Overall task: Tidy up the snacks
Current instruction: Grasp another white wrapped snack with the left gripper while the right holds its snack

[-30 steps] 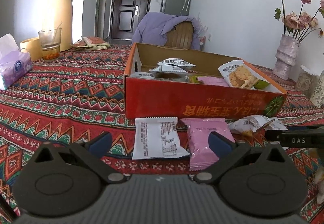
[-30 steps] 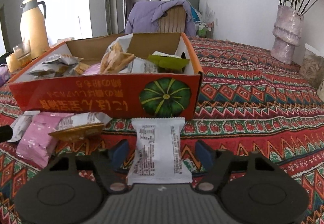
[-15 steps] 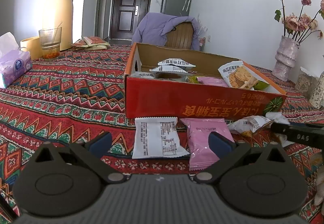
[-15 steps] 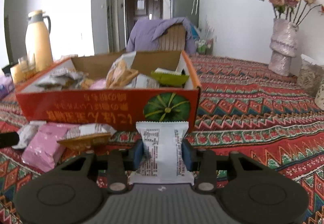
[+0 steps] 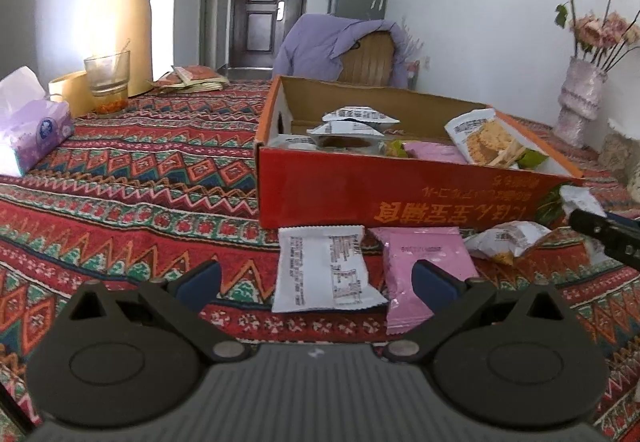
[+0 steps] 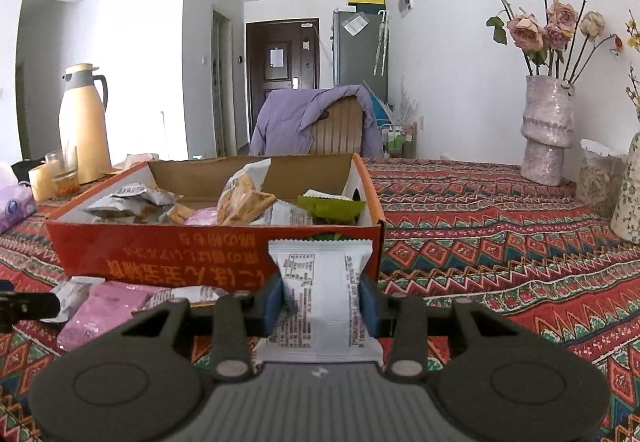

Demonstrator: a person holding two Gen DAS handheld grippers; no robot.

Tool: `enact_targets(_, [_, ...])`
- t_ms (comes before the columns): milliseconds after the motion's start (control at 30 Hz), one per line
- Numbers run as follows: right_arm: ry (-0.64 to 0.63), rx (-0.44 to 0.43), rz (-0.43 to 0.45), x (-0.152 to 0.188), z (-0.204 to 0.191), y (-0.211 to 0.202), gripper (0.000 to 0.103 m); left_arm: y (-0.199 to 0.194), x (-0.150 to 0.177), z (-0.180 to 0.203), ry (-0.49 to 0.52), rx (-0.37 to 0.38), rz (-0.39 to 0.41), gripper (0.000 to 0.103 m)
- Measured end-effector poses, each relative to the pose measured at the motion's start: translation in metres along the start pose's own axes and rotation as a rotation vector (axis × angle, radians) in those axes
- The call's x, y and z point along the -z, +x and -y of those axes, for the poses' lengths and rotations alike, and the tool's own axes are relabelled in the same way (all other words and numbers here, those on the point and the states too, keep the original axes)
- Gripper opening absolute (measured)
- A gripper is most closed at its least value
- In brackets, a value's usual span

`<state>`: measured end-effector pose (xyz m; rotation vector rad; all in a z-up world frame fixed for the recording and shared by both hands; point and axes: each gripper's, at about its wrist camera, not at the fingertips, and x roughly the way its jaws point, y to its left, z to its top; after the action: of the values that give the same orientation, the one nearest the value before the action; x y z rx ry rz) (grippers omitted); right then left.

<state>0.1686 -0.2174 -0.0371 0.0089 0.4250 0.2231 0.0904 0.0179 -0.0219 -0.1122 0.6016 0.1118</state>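
Here the right gripper [image 6: 322, 300] pinches a white snack packet [image 6: 320, 306] just near of the orange box [image 6: 200, 262], while the left gripper [image 5: 316, 282] hangs spread wide over another white packet [image 5: 326, 268] and a pink packet [image 5: 424, 262] on the patterned tablecloth [image 5: 140, 182].

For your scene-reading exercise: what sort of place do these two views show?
Probably a home dining or living room: a patterned tablecloth, a thermos, a vase of dried roses, and a jacket-draped chair before an entrance door.
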Motion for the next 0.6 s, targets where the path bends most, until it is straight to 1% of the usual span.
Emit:
enact_targets(133, [0.006, -0.005, 0.009, 0.001, 0.0, -0.001, 0.04, 0.007, -0.009, 0.0, 0.005, -0.039, -0.029, 0.103])
enact_targets(200, [0.01, -0.006, 0.014, 0.001, 0.001, -0.001, 0.04, 0.014, -0.014, -0.001, 0.003, -0.068, -0.061, 0.103])
enact_targets(300, [0.016, -0.007, 0.017, 0.001, 0.002, -0.002, 0.04, 0.024, -0.02, -0.001, -0.007, -0.084, -0.111, 0.103])
enact_targets(600, [0.033, -0.011, 0.029, 0.001, 0.003, -0.004, 0.04, 0.046, -0.021, 0.006, 0.028, -0.141, -0.174, 0.103])
